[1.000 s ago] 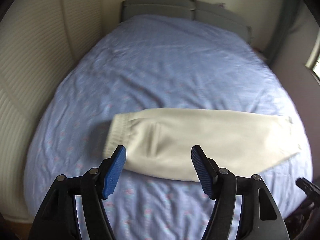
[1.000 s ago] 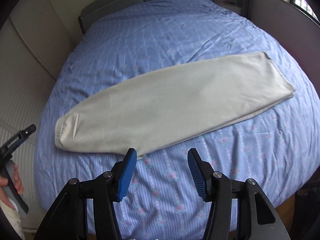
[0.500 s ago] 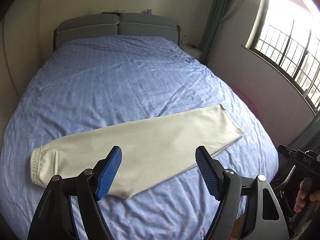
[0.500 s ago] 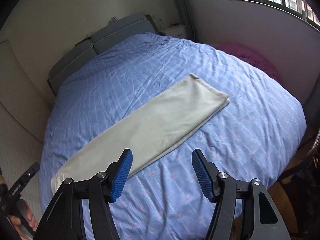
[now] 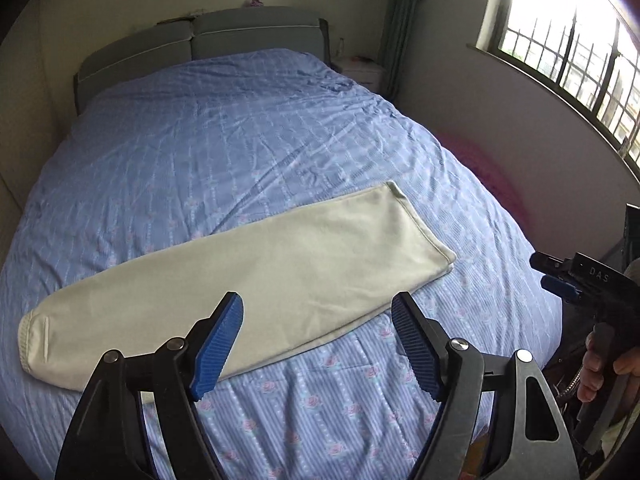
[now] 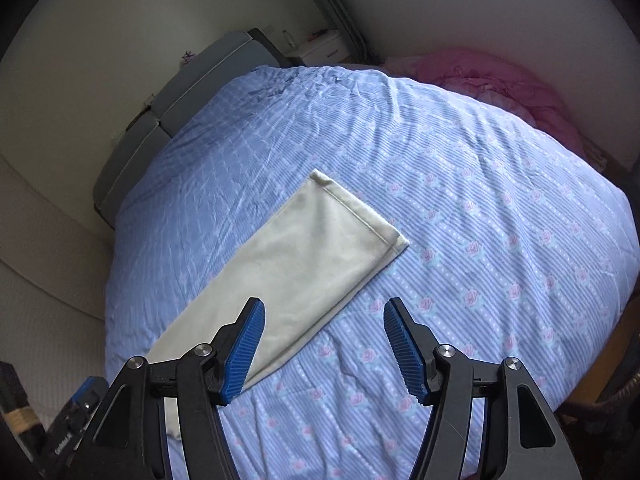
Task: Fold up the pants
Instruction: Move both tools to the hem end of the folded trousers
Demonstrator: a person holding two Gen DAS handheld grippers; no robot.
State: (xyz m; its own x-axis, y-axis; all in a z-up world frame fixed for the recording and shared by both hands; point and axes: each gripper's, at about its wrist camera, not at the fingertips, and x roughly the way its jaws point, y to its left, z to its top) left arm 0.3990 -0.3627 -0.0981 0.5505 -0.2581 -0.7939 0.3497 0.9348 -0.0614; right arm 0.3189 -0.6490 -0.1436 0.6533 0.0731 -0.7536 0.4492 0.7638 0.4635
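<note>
- The pants (image 5: pixel 256 280) are cream-coloured and lie flat on the bed (image 5: pixel 248 132), folded into one long strip.
- The strip lies slanted across the near part of the bed, on the blue bedspread (image 6: pixel 480 240) with small pink flowers.
- In the left wrist view, the waistband (image 5: pixel 34 344) is at the left end of the strip and the leg hems (image 5: pixel 420 220) are at the right end.
- In the right wrist view, the hem end (image 6: pixel 360 212) points toward the middle of the bed.
- The left claw (image 5: pixel 318 344) hangs above the near edge of the pants. Its blue pads (image 5: pixel 218 346) stand wide apart and nothing is between them.
- The right claw (image 6: pixel 324 350) hangs over the bed beside the pants, near the leg part. Its blue pads (image 6: pixel 244 354) are apart too, and it holds nothing.
- Neither claw touches the pants.
- In the left wrist view, the right claw shows at the right edge, with a person's hand (image 5: pixel 604 364) around its handle.
- A grey headboard (image 5: pixel 192 48) stands at the far end of the bed.
- A small white nightstand (image 5: pixel 360 70) sits beside the headboard, next to a green curtain (image 5: pixel 402 20).
- A window (image 5: pixel 572 36) with bars lets in bright light on the right.
- Something pink (image 6: pixel 500 76) lies past the far side of the bed. It is too blurry to tell what it is.
</note>
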